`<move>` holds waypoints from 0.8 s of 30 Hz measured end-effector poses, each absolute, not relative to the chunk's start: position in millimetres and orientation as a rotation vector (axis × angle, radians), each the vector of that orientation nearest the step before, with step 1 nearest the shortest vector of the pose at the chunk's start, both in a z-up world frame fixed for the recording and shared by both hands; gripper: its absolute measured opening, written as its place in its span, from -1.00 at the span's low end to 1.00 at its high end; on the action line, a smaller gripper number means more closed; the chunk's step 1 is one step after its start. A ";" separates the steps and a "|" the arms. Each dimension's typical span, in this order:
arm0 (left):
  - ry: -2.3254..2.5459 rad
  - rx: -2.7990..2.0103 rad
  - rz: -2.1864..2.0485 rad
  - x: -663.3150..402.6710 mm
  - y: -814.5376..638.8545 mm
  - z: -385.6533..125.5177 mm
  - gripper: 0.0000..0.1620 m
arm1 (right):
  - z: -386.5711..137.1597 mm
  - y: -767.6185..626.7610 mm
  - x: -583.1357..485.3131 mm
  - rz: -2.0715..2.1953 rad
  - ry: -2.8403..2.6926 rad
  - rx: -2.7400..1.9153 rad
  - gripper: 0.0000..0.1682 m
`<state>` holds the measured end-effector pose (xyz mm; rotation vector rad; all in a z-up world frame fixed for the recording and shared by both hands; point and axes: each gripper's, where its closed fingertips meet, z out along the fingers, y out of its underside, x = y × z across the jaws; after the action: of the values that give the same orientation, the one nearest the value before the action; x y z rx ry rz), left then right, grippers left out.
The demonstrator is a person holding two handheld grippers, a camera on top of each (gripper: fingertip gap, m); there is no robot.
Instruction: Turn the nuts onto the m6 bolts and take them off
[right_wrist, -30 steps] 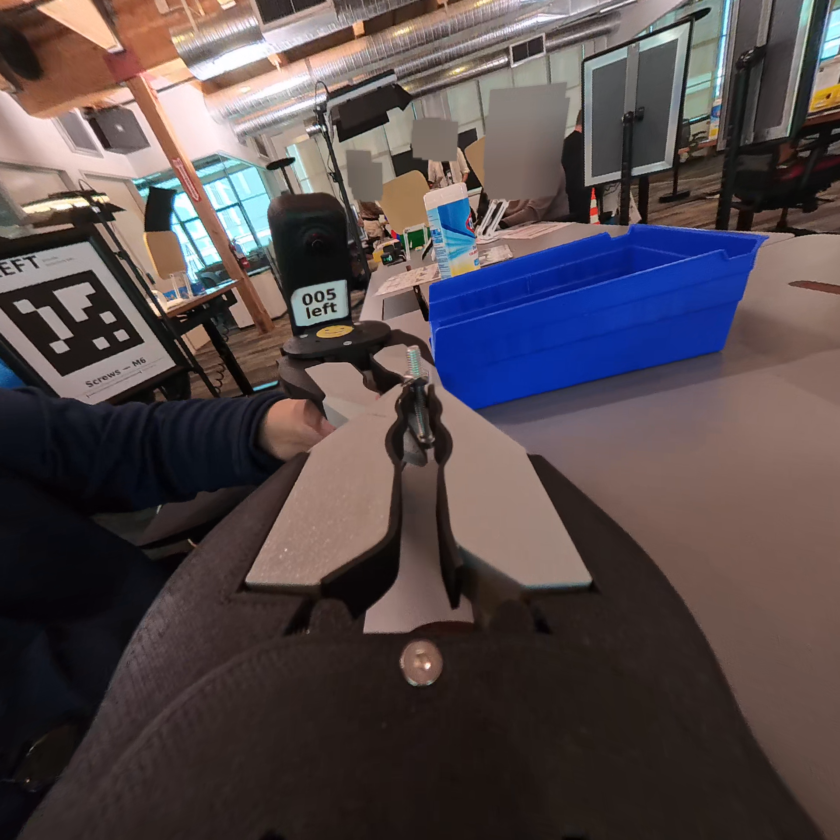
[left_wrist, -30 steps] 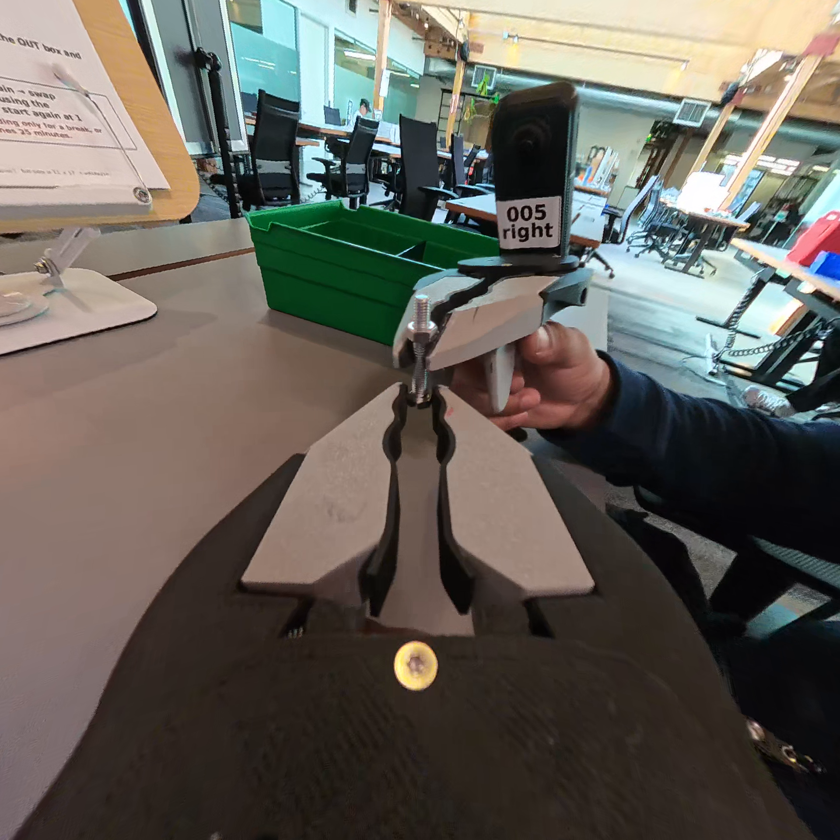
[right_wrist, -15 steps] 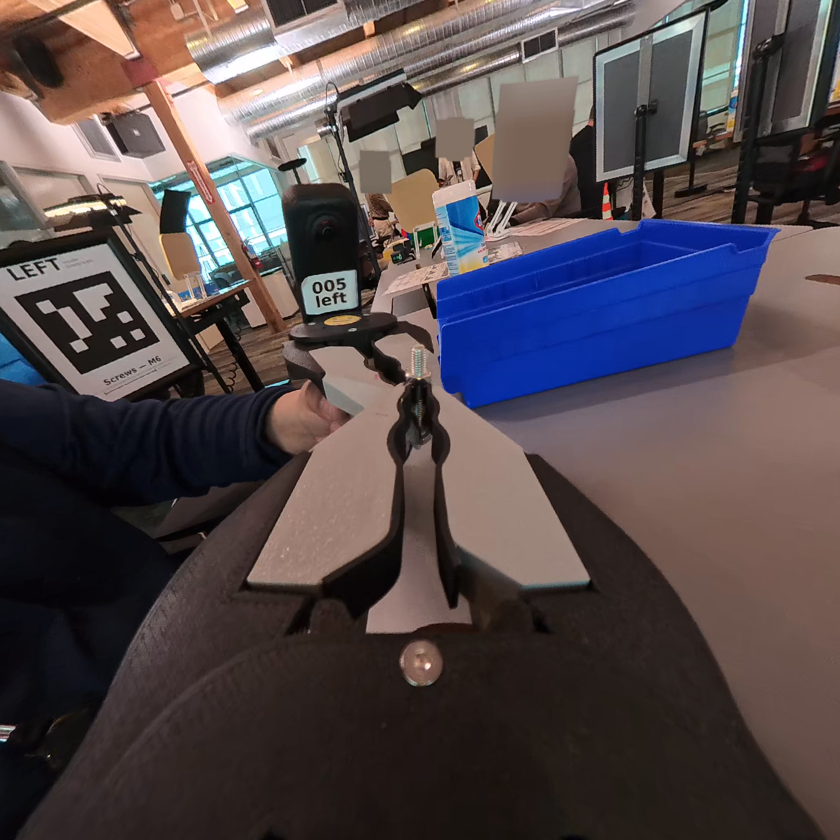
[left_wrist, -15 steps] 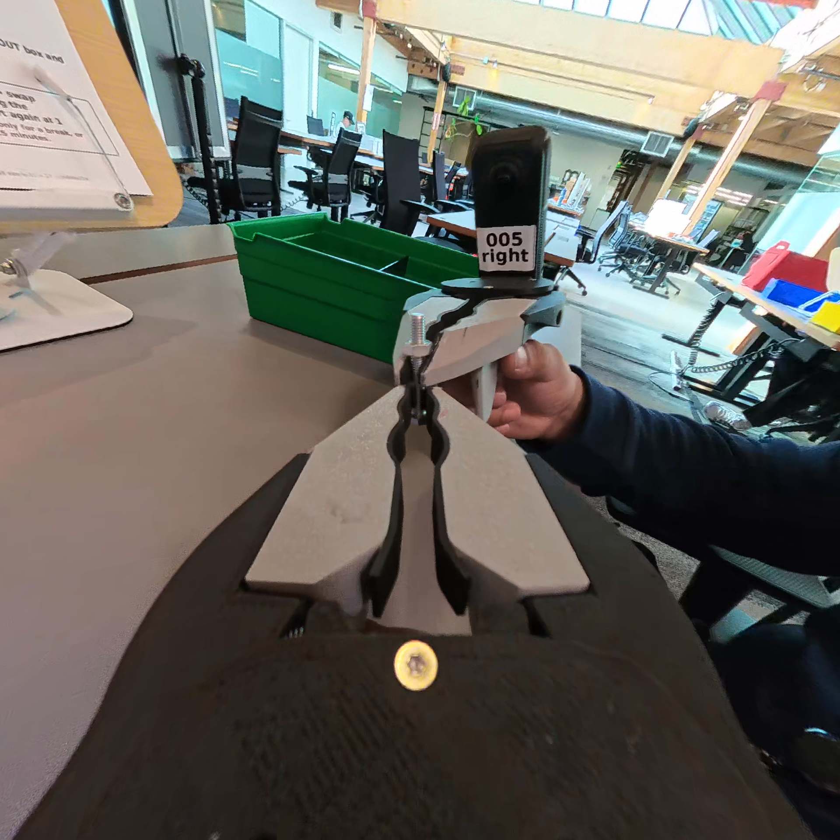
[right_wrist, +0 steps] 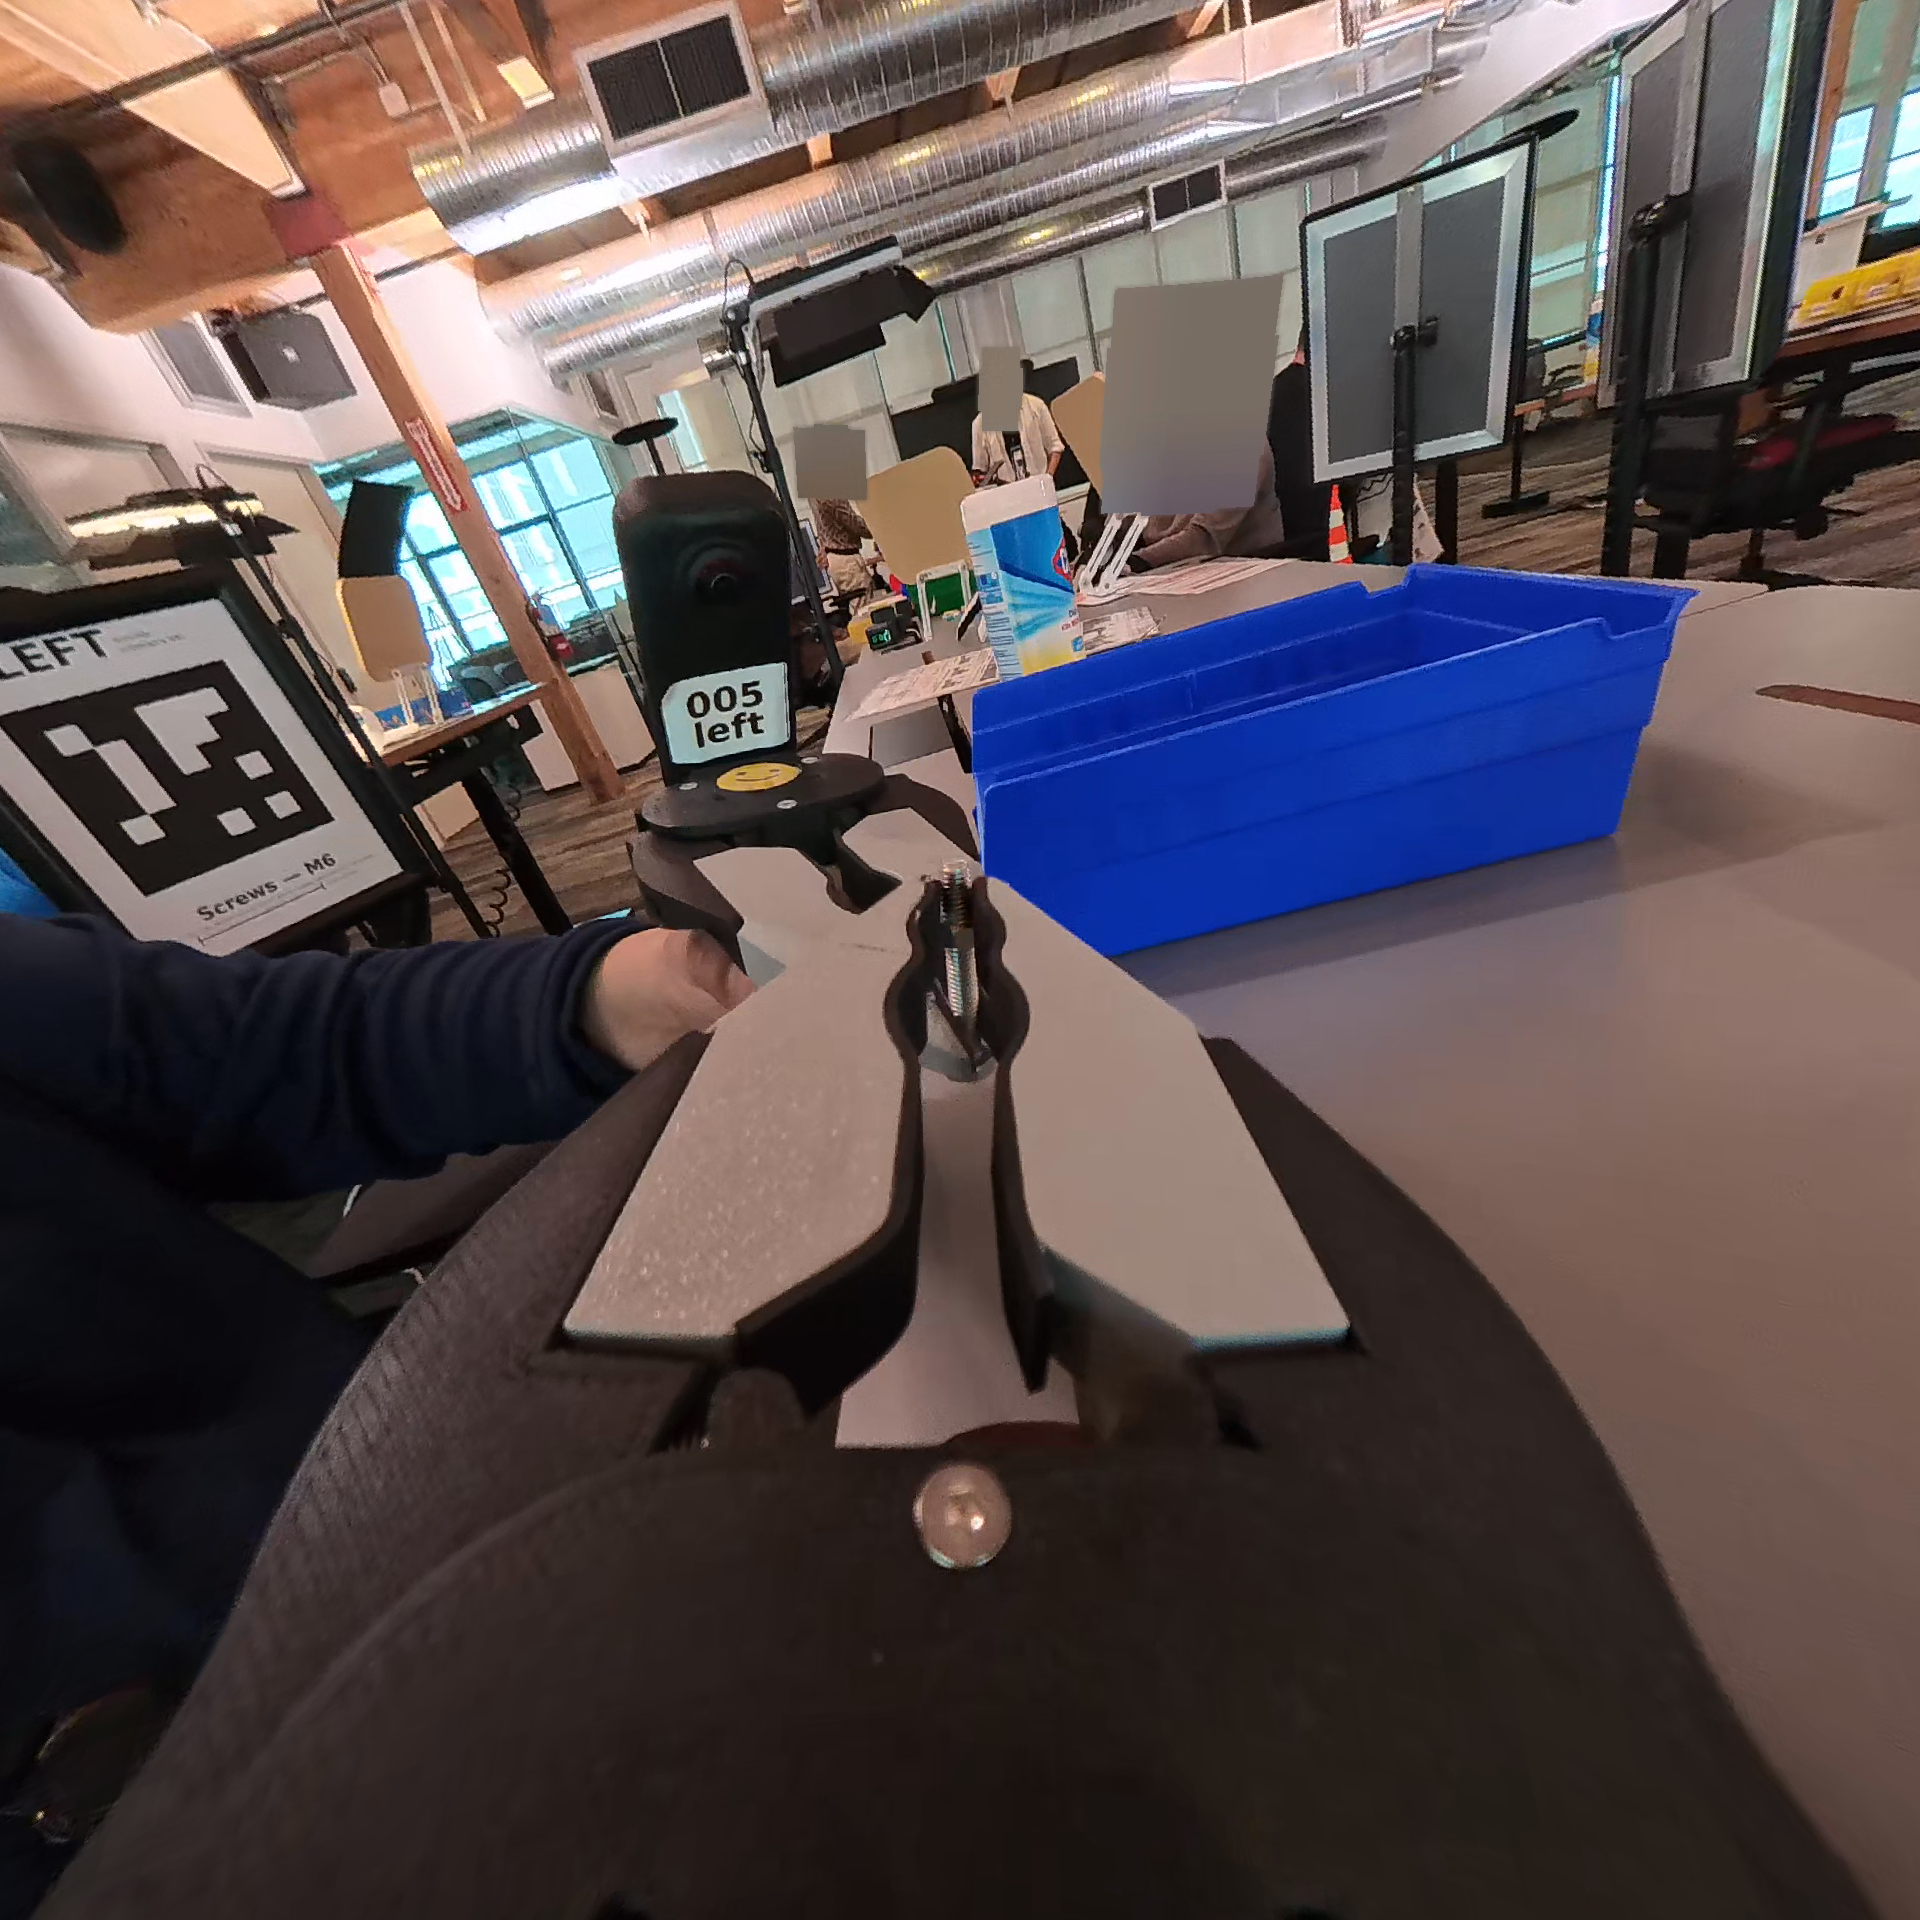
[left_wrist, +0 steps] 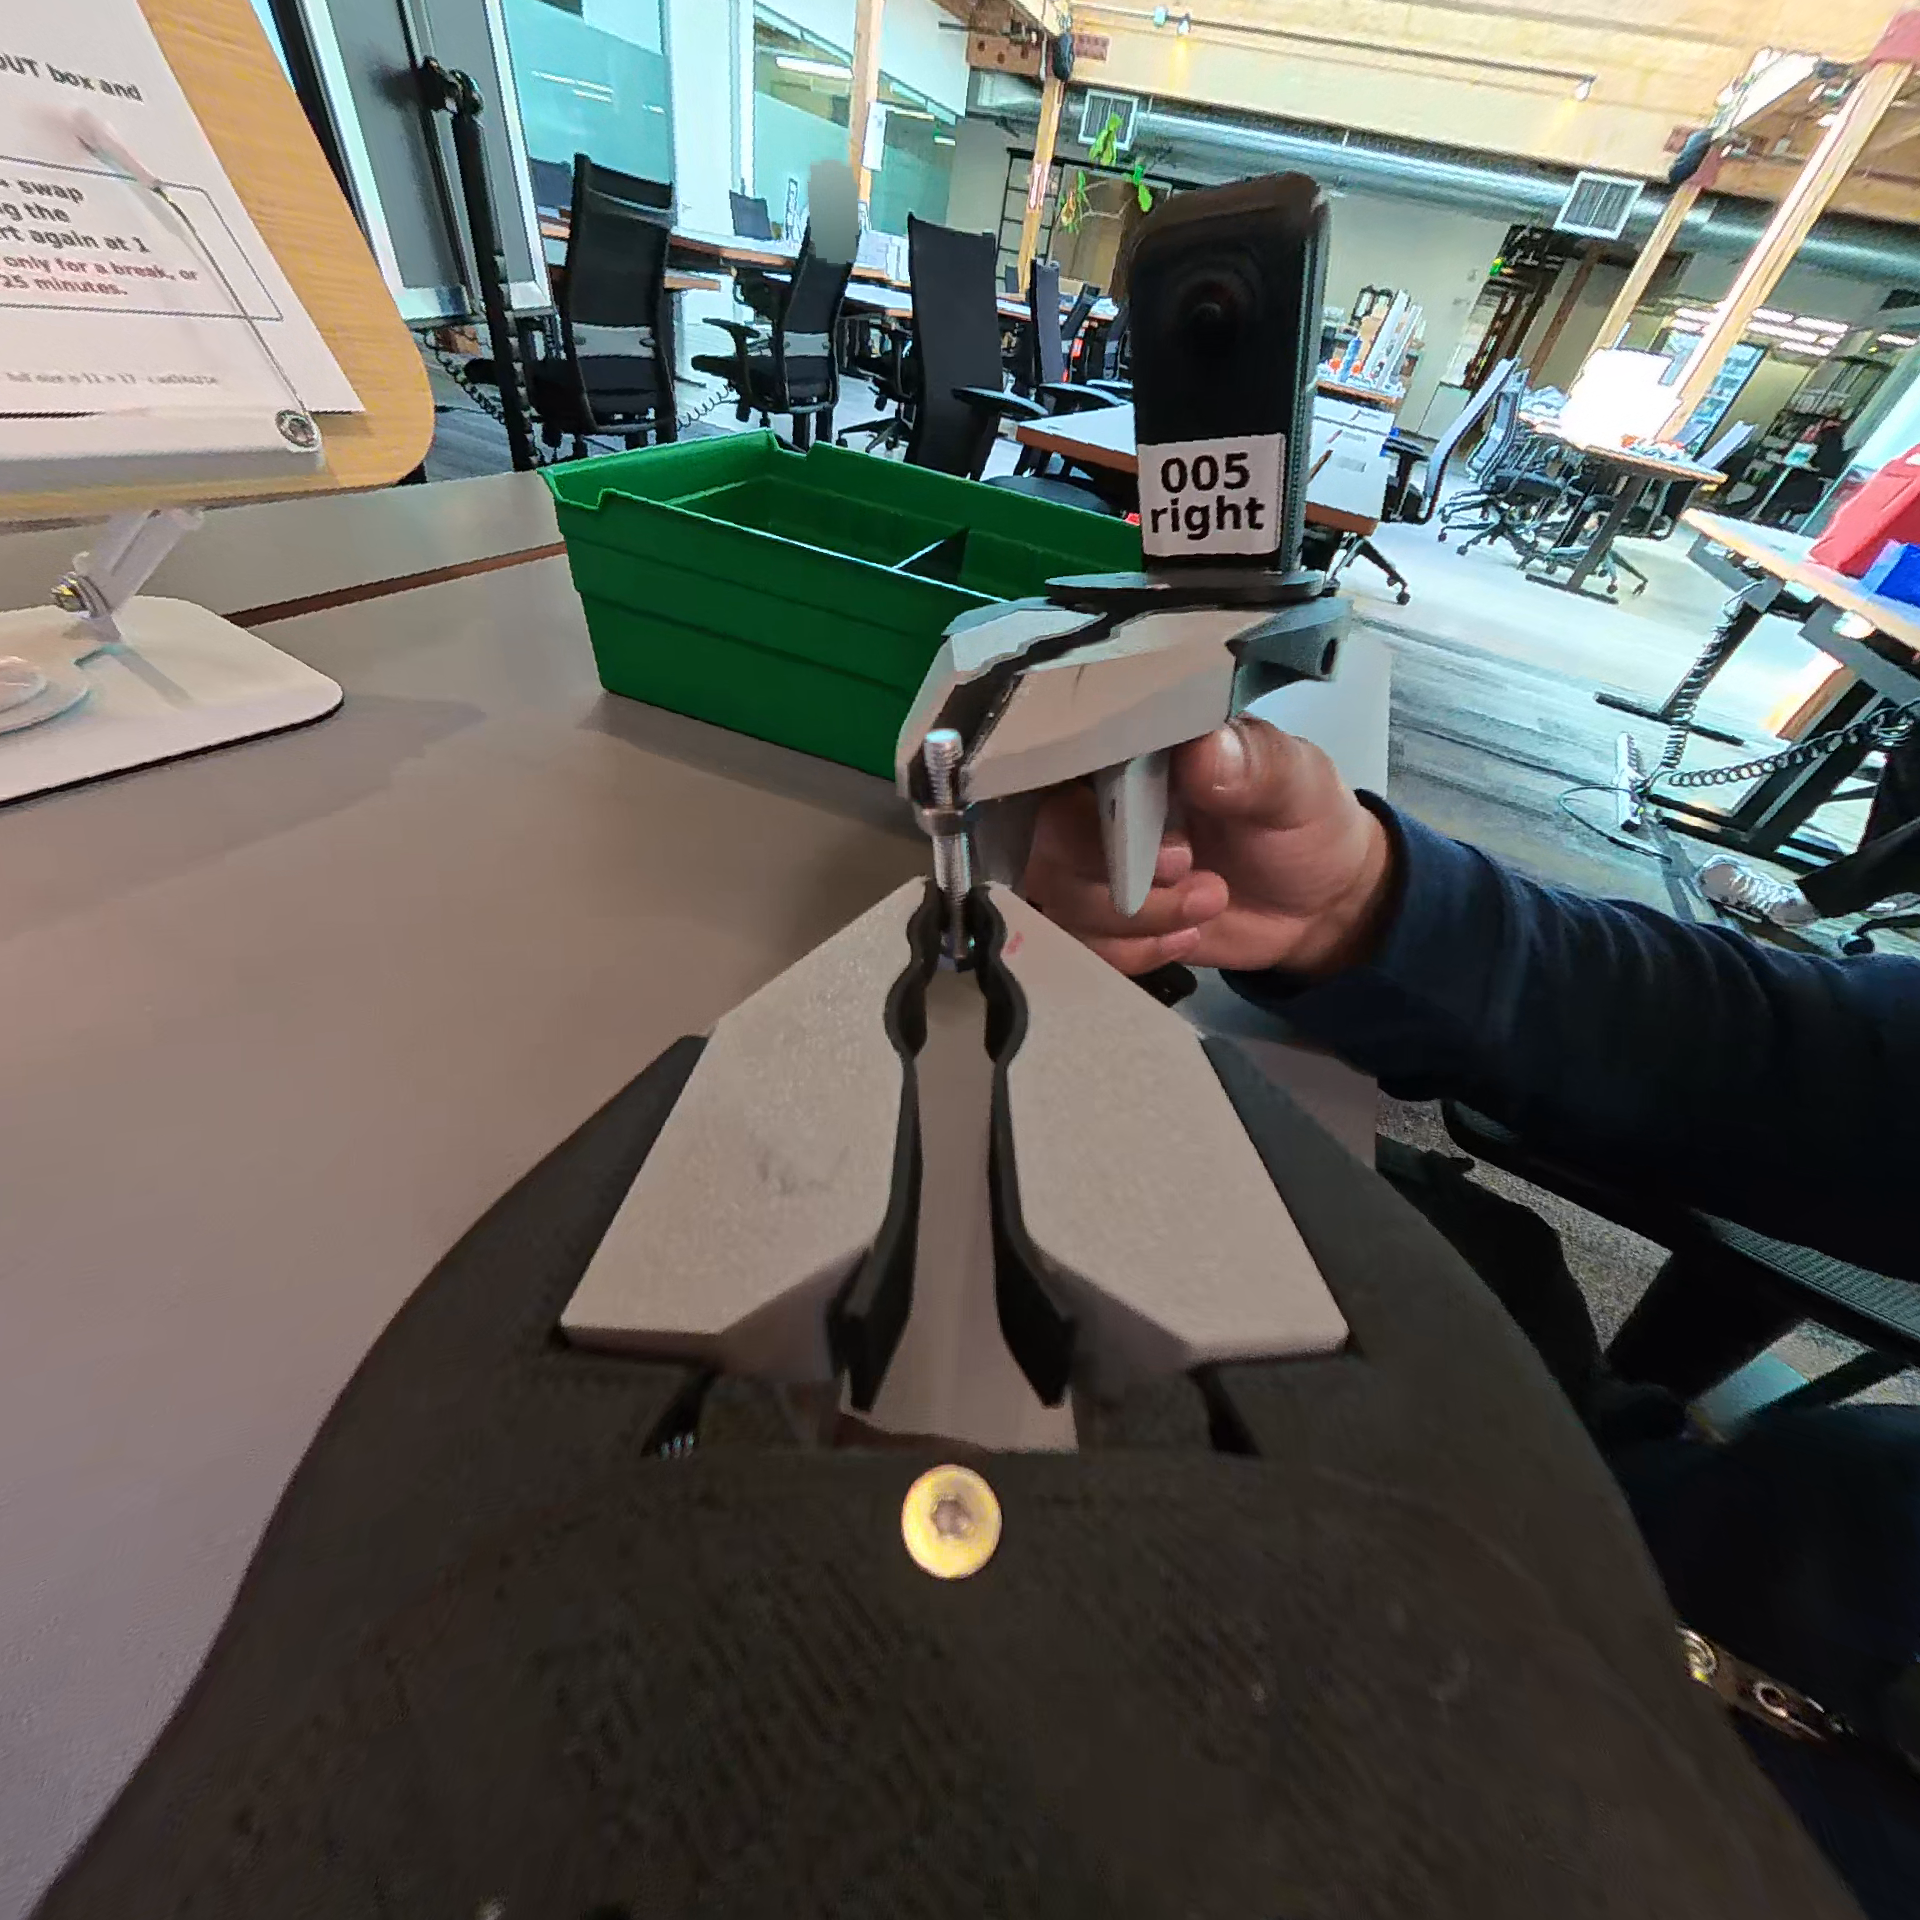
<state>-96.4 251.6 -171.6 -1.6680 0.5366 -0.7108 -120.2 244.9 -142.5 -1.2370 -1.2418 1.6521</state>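
Left gripper point(left_wrist: 951, 935) clamps bolt point(left_wrist: 948, 821) lower end upright; right gripper point(right_wrist: 954, 971) pinches nut point(left_wrist: 943, 819) on shank.

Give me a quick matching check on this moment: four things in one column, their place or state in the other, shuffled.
1. left gripper
2. right gripper
3. green bin
4. blue bin

a. clamped on the nut
b. on the table beyond the left gripper
c. clamped on the bolt's lower end
d. on the table beyond the right gripper

Pairs: 1-c, 2-a, 3-b, 4-d
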 end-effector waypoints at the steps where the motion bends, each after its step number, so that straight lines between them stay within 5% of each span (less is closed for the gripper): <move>1: 0.535 -1.668 -0.708 -96.3 252.1 -171.8 -0.96 | -142.5 245.2 -119.8 1.657 -1.241 -1.240 -0.97; 8: 0.518 -1.661 -0.693 -98.7 253.6 -171.6 -0.96 | -141.8 246.3 -119.4 1.680 -1.227 -1.248 -0.97; 13: 0.499 -1.695 -0.617 -105.4 258.9 -174.6 -0.96 | -143.0 250.9 -121.9 1.651 -1.202 -1.275 -0.64; 24: 0.503 -1.612 -0.530 -107.3 273.7 -167.8 -0.96 | -155.0 275.2 -124.9 1.425 -1.133 -1.366 -0.69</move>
<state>-107.3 273.7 -167.8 -1.6123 0.5028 -0.5299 -124.9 275.2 -155.0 -1.3661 -1.1328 1.4254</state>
